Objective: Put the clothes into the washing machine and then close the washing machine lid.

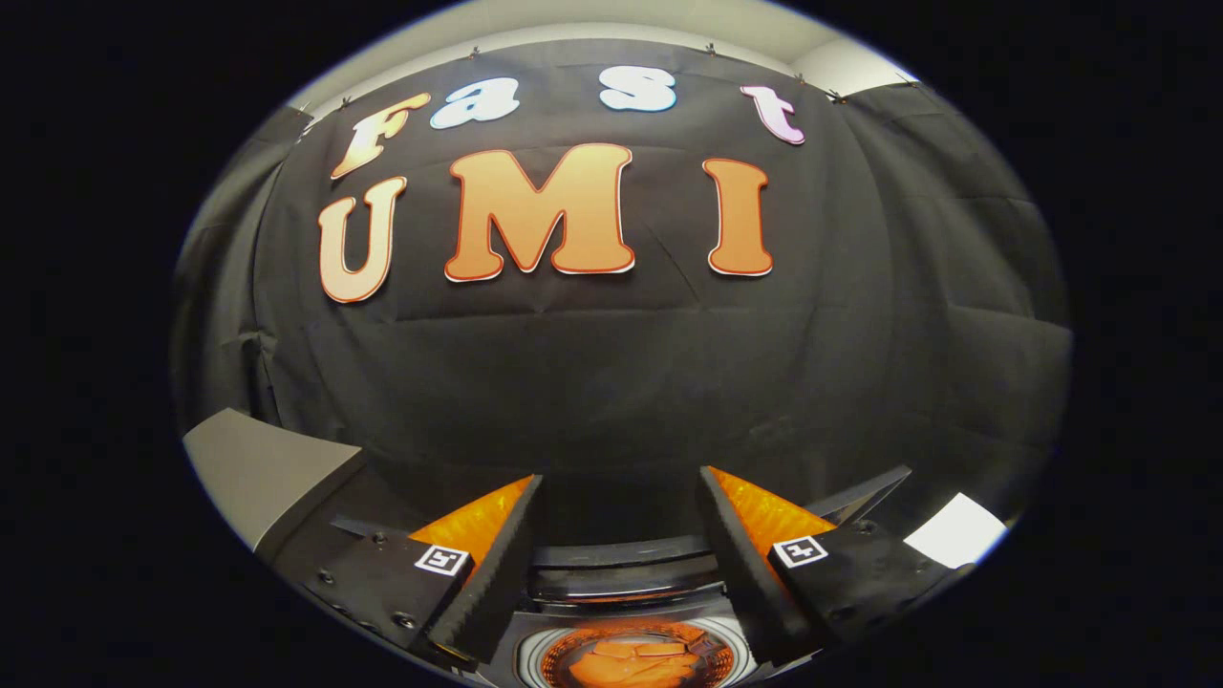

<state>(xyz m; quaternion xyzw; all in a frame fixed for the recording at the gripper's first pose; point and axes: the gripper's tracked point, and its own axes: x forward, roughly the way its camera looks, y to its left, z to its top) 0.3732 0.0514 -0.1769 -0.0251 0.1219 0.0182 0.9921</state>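
Note:
My gripper (619,478) is open, its two fingers spread wide with nothing between them. It hangs above the washing machine (621,559), facing the black cloth wall. Below and between the fingers is the machine's round drum opening (535,659). Orange clothes (635,661) lie inside the drum. The dark back edge of the machine's top runs across just under the fingertips. I cannot tell where the lid is.
A grey slanted panel (258,468) stands to the left of the left finger, close to the machine. A white patch (955,530) lies beyond the right finger. The black cloth wall (611,382) hangs close behind the machine.

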